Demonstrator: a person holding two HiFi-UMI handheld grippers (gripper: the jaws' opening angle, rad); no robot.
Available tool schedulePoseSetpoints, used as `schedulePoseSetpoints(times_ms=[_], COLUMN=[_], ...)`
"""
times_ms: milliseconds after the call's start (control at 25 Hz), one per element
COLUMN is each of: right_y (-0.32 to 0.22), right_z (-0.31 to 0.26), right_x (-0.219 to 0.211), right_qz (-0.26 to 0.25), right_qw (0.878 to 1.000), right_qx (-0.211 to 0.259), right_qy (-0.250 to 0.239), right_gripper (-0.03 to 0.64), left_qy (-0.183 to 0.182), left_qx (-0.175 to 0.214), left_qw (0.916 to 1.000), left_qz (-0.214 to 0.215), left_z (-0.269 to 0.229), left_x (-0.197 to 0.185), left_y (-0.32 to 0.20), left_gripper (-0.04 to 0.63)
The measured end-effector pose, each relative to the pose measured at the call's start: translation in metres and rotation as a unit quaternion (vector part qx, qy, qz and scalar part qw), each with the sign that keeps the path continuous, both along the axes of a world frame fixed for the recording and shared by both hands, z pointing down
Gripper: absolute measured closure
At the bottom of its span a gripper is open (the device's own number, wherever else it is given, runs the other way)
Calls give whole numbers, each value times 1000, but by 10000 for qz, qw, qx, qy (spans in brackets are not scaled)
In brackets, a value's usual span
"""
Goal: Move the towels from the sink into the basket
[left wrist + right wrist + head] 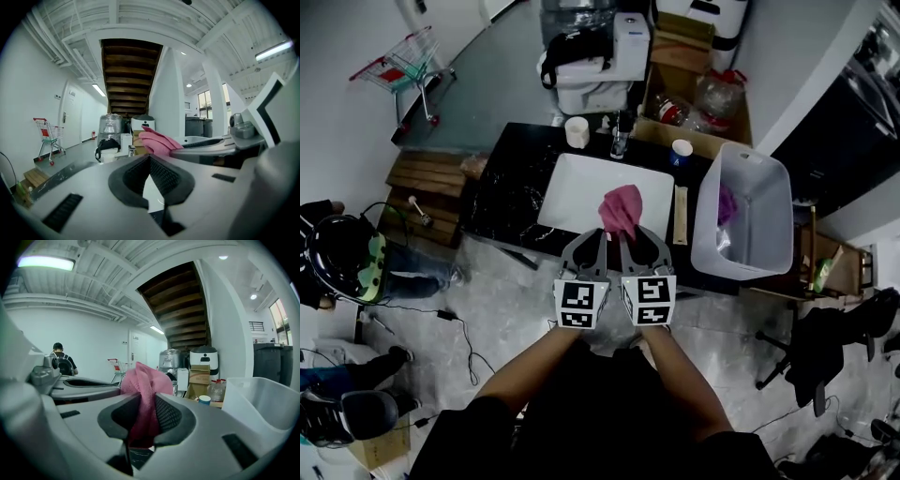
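Evidently soft and light, the pink cloth towel sits pinched by a bunched fold in the right claw; the left claw is closed, empty.

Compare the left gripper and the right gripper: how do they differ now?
The right gripper is shut on the pink towel; the left gripper is shut on nothing, jaws together. The right gripper is nearer the basket; the left gripper is farther from it. Both point forward side by side, each with a marker cube.
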State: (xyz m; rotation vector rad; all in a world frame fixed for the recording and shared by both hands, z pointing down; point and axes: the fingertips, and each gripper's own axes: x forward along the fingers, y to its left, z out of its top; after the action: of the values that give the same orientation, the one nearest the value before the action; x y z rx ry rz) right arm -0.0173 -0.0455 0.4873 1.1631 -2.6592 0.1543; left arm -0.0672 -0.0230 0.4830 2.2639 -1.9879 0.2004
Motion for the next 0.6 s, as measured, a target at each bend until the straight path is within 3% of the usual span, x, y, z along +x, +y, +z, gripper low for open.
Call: schedulePoseSetpoints(times_ms=[600], right_y=[-32], right_z=[-50], right_x=[85], right_qz=[-138], right_qw=[9986], right_qx=[343], right_qy=[-379], right_gripper=[512], left_qy=[-180], left_qx=[352], left_qw=[9992], left_qz=[-40], left_z=[-48], left_x=[95], left_y=[-40], left_gripper=[592])
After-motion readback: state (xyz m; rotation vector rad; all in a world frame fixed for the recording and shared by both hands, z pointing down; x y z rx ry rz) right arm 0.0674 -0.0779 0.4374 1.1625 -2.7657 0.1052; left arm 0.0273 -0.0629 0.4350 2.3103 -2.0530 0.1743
